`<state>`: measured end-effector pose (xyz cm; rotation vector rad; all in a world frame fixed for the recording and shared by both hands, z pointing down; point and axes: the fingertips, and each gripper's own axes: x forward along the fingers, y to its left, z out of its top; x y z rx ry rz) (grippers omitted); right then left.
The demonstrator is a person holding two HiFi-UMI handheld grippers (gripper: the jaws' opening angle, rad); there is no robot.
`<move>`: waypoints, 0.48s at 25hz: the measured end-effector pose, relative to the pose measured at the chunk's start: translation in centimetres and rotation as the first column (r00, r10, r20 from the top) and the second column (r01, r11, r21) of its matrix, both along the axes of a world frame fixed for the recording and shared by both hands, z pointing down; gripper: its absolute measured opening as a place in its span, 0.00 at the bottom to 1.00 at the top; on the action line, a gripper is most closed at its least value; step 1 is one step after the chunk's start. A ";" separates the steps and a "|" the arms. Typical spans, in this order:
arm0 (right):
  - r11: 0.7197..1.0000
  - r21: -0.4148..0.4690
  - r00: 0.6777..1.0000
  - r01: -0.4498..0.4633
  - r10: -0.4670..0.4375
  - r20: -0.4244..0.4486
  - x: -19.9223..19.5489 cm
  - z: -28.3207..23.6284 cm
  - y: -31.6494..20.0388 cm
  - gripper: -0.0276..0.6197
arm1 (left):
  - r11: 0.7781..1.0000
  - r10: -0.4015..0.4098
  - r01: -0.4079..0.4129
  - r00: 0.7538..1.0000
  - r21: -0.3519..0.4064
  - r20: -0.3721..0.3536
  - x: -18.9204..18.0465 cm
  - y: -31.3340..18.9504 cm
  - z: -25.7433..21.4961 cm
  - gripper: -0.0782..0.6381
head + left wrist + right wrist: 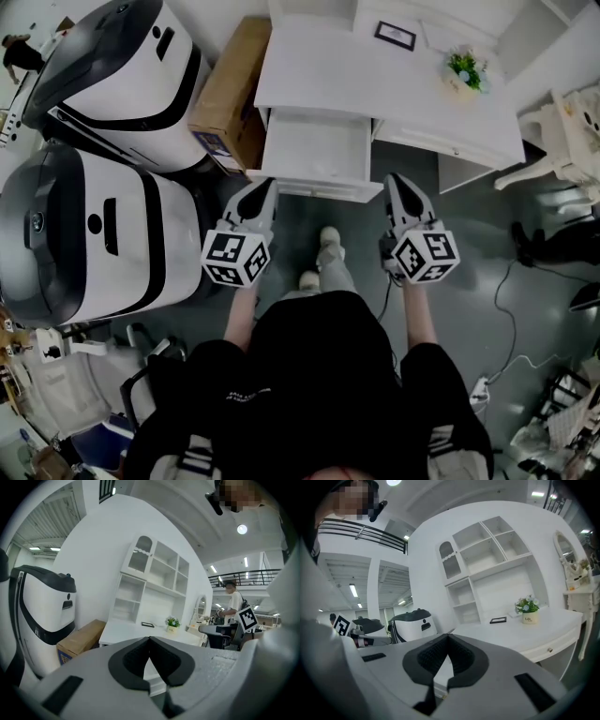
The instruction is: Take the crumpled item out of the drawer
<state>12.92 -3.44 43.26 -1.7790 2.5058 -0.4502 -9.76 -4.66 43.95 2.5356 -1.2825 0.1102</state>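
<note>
The white desk's drawer (314, 186) stands pulled open in the head view, and its white inside shows no crumpled item. My left gripper (270, 185) is shut with nothing in it, its tips just in front of the drawer's left front corner. My right gripper (394, 180) is also shut and holds nothing, just past the drawer's right side. In the left gripper view the left gripper (150, 638) has its jaws closed together, aimed at the desk (126, 632). In the right gripper view the right gripper (448, 637) shows its pads meeting as well.
On the desk (441, 103) stand a small potted plant (465, 67) and a picture frame (395, 36). A cardboard box (232, 89) and two large white machines (112, 66) crowd the left. A white chair (562, 131) and floor cables (511, 319) lie to the right.
</note>
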 end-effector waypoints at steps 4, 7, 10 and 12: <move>0.999 -0.025 0.999 0.045 -0.045 -0.008 -0.4 0.8 -4.1 0.03 | 0.999 -0.025 0.025 1.000 -0.037 0.002 0.1 -2.9 1.3 0.10; 0.995 -0.059 0.997 0.076 -0.077 -0.009 -0.6 1.8 -7.1 0.03 | 0.996 -0.044 0.044 0.999 -0.076 -0.002 0.4 -5.4 2.7 0.10; 0.990 -0.091 0.994 0.108 -0.110 -0.014 -0.5 2.8 -9.8 0.03 | 0.992 -0.055 0.054 0.998 -0.112 -0.007 1.1 -7.5 3.8 0.11; 0.986 -0.109 0.991 0.129 -0.131 -0.015 -0.5 3.6 -11.5 0.03 | 0.990 -0.059 0.057 0.998 -0.130 -0.005 1.7 -8.8 4.4 0.11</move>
